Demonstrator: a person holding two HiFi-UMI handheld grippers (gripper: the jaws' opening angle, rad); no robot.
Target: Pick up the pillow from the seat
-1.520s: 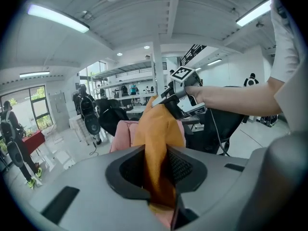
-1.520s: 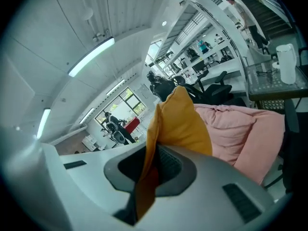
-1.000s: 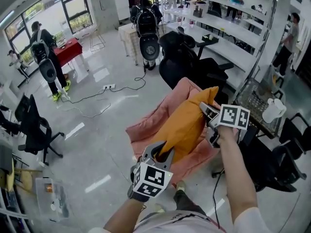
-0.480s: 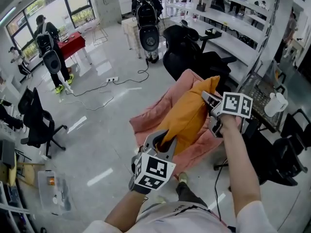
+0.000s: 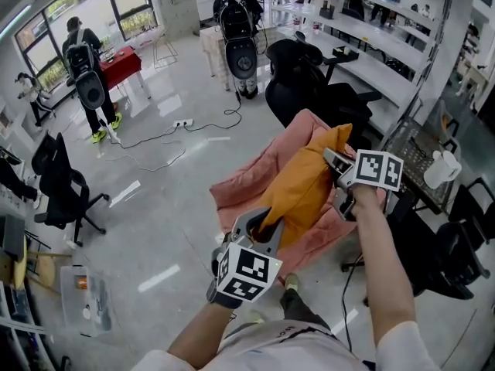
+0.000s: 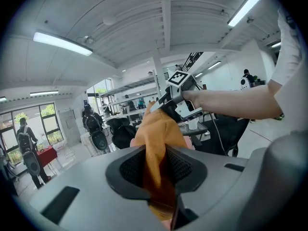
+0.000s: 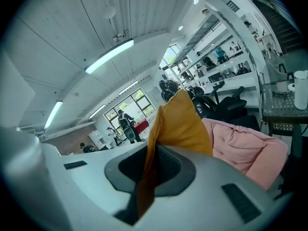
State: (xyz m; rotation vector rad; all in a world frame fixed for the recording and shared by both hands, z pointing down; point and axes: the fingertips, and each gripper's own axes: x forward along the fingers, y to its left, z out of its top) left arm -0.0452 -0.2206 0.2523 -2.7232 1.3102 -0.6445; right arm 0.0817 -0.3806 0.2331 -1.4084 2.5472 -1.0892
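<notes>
An orange pillow (image 5: 303,184) hangs lifted above the pink-draped seat (image 5: 247,182), stretched between my two grippers. My left gripper (image 5: 265,230) is shut on the pillow's near lower corner, the orange cloth (image 6: 155,162) pinched between its pads. My right gripper (image 5: 334,165) is shut on the pillow's far upper edge, with a thin fold of orange cloth (image 7: 147,167) clamped in its jaws. In the left gripper view the right gripper (image 6: 174,88) shows at the pillow's far end.
Black office chairs (image 5: 302,79) stand behind the seat. A grated side table with a white jug (image 5: 441,168) is at the right. Cables and a power strip (image 5: 182,124) lie on the floor. People with backpack rigs (image 5: 87,83) stand far left and back.
The pillow and both grippers have shifted slightly up and right together. Both grips hold as before.
</notes>
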